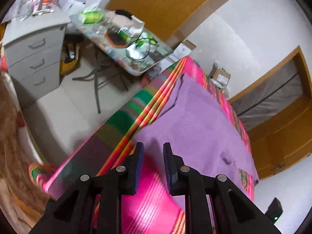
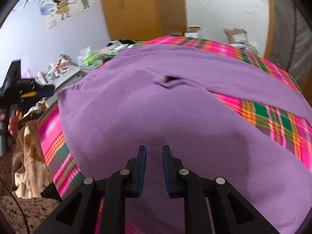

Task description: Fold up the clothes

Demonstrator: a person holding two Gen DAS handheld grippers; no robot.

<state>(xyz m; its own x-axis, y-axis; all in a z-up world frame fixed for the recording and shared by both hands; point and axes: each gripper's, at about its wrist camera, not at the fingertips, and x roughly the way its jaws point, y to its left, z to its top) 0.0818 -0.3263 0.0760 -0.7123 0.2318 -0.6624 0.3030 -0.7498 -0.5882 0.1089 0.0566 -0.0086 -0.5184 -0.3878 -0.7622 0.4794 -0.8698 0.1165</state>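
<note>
One purple garment (image 2: 148, 105) spread flat on a pink plaid bedcover (image 2: 273, 120), directly ahead of and beneath the right gripper (image 2: 154, 150). Jaws parted a little, nothing between the pads, tips hovering over the cloth. Bare plaid to the right of those tips and along the far edge; a small dark fold in the garment further ahead.

Left gripper (image 1: 153, 148) likewise slightly apart and empty, poised near the garment's near edge, above the bed's striped border (blurred). Floor open to its left. Beyond: one cluttered folding table (image 1: 134, 72) just off the bed's far corner, one grey drawer unit (image 1: 35, 58) with three drawers farther left, two wooden doors (image 1: 282, 132). A brown blanket heap (image 2: 27, 156) left of the right gripper.
</note>
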